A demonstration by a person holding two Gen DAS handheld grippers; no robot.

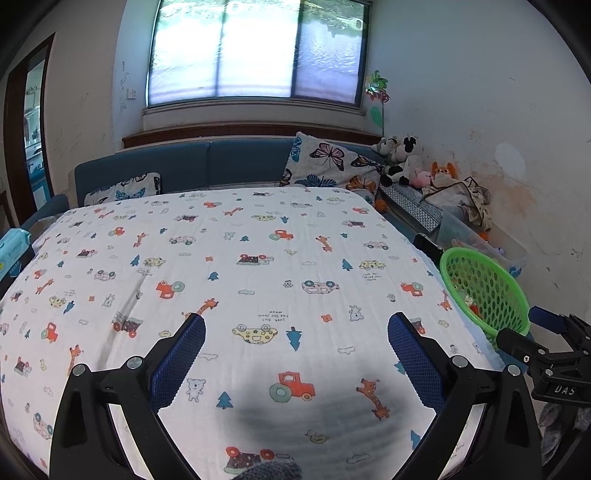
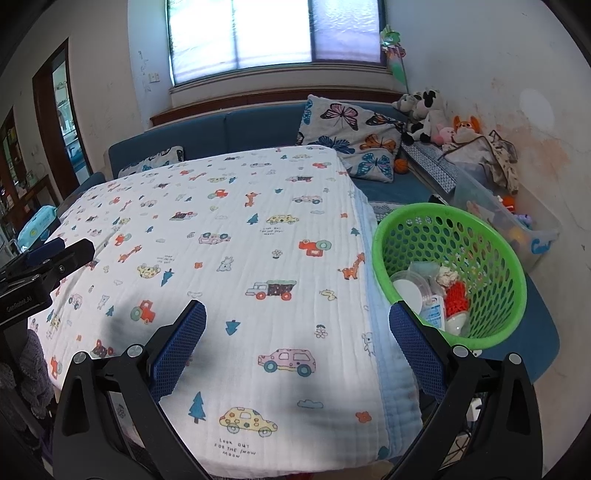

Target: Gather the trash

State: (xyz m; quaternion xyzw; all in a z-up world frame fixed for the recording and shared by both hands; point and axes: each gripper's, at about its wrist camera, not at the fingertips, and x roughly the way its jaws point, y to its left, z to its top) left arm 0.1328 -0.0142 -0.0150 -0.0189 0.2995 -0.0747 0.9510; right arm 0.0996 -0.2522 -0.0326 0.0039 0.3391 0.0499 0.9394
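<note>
Trash [image 2: 439, 295] already heaped in the green basket [image 2: 511, 291] at right of frame, just beside the blanket-covered counter [image 2: 229, 236]. Nothing loose visible on the blanket. Left gripper [image 1: 295, 354] and right gripper [image 2: 297, 347] both spread wide, empty. Best to scan edges before finishing.

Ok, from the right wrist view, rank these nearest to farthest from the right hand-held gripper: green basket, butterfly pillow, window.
1. Green basket: nearest, just off the right hand-held gripper, by its right finger, past the blanket's edge.
2. Butterfly pillow: farther, on the blue sofa behind the blanket, right of centre.
3. Window: farthest, on the back wall above the sofa.
</note>
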